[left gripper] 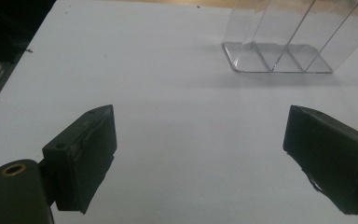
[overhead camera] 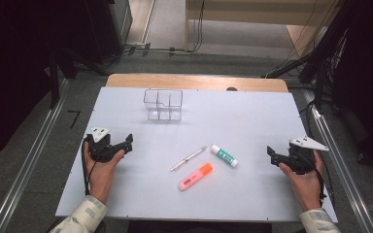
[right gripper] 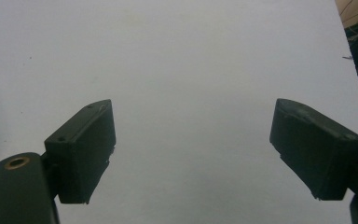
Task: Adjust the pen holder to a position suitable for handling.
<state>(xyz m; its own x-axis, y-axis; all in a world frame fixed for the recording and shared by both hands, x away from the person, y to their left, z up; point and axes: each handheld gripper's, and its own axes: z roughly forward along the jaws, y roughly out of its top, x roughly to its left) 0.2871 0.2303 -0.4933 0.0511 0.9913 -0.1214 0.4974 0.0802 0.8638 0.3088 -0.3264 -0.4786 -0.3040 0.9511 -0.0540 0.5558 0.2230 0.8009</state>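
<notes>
Start of the job, judging by the layout: nothing picked up yet. Left tongs (overhead camera: 127, 141) at the left side of the bench (overhead camera: 252, 116), jaws spread wide and empty; right tongs (overhead camera: 271, 154) at the right side, likewise spread and empty, bare white surface between the jaws in the right gripper view. Three loose things in the middle, between the two hands: pen (overhead camera: 188, 158), orange highlighter (overhead camera: 195, 176) just in front of it, glue stick (overhead camera: 224, 156) to its right (nearest the right tongs). Clear divided holder (overhead camera: 163, 104) farther back, well apart from all three, probably the place to drop them; its base (left gripper: 276, 58) ahead in the left gripper view.

Next move, most likely: reach inward to one item, jaws straddling it across its narrow side, then close. Pen low and thin, so a flat, careful approach needed.

Plenty of open bench around everything; no item near an edge. Both hands near the side edges, though.
</notes>
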